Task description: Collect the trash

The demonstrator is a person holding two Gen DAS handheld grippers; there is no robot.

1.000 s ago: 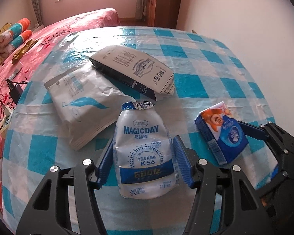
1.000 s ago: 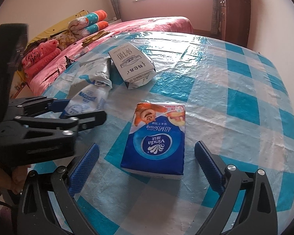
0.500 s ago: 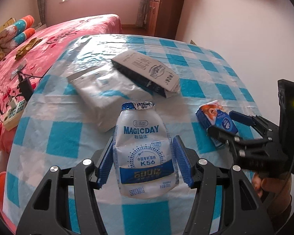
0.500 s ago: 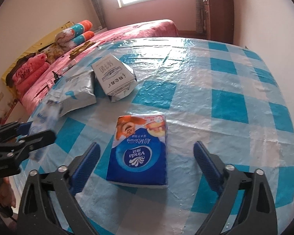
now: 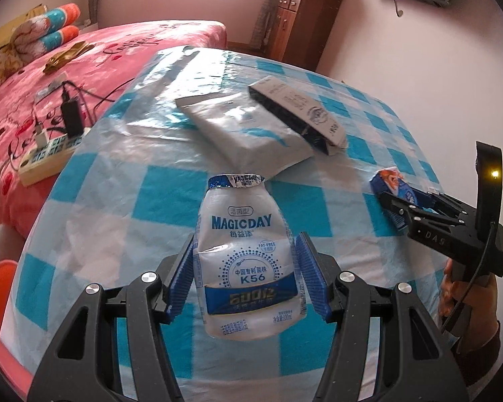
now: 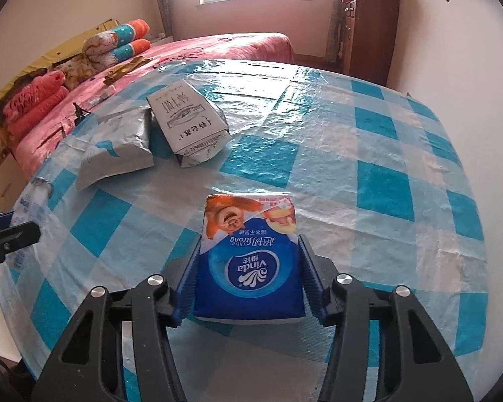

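Observation:
My left gripper [image 5: 246, 276] is shut on a white and blue MAGICDAY yogurt pouch [image 5: 248, 254] and holds it above the checked table [image 5: 124, 207]. My right gripper [image 6: 248, 278] is shut on a blue Vinda tissue pack [image 6: 249, 261], which sits at table level. That pack also shows in the left wrist view [image 5: 390, 186] with the right gripper [image 5: 399, 206] around it. A grey mailer bag [image 6: 117, 147] and a grey paper carton [image 6: 187, 124] lie side by side farther back on the table.
A pink bed [image 5: 33, 107] with a power strip [image 5: 47, 154] and cables stands left of the table. A wooden cabinet [image 6: 369, 37] stands at the far wall. A white wall [image 6: 469, 67] runs along the table's right side.
My right gripper has closed on the tissue pack. My left gripper has lifted the yogurt pouch higher and back from the table.

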